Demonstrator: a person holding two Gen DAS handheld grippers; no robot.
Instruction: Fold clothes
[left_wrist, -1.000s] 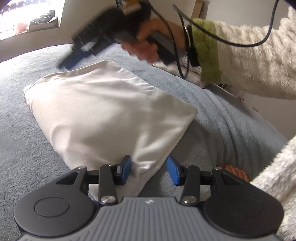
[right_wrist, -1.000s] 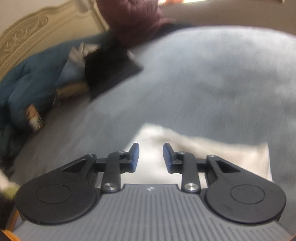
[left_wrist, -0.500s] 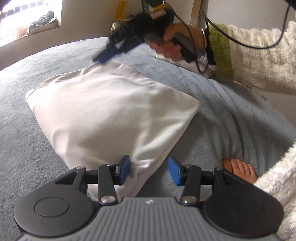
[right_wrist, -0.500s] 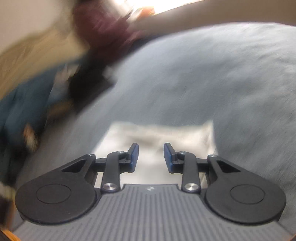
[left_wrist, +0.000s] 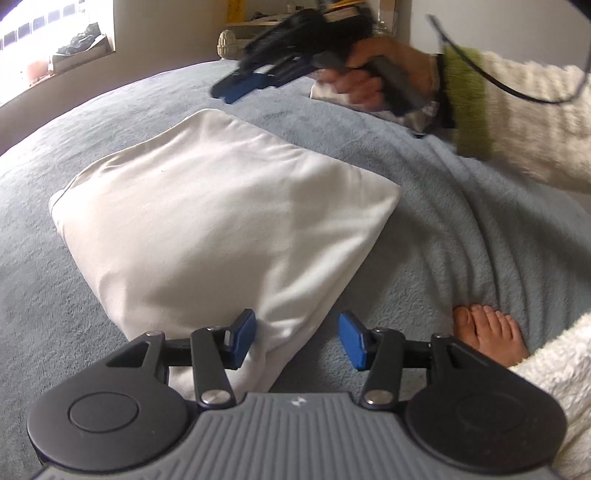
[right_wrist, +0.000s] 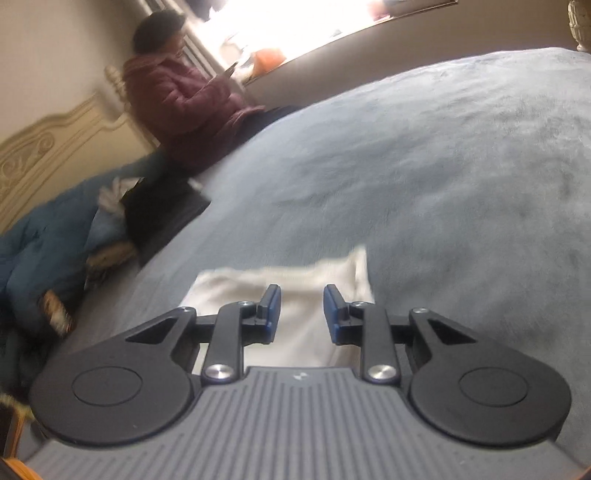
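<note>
One folded white garment (left_wrist: 221, 229) lies flat on the grey-blue blanket (left_wrist: 461, 240) that covers the bed, a soft, smooth cloth folded into a plump, roughly square pad with rounded corners and one crisp edge at its far left. The blanket is a fleecy, short-piled fabric with a few shallow creases on the right. Two grippers are in view, each with two blue-padded fingers on black linkages above a ribbed grey body. The left gripper (left_wrist: 296, 339) stands wide open over the near corner of the garment, its left pad at the cloth's edge and its right pad over bare blanket, gripping nothing. The right gripper (right_wrist: 302, 314) is also open with a clear gap between its pads and nothing in it; it hovers above the far edge of the same garment, and in the left wrist view it appears blurred in the air, held in a hand (left_wrist: 365, 79) wearing a fluffy cream sleeve (left_wrist: 532, 122) with a green cuff and trailing a black cable. One bare foot (left_wrist: 487, 338) rests on the blanket beside the left gripper. In the right wrist view a second person in a maroon padded jacket (right_wrist: 181, 99) sits at the far edge of the bed, near a carved cream headboard (right_wrist: 55, 147) and a loose heap of blue and dark clothes (right_wrist: 74, 236).
</note>
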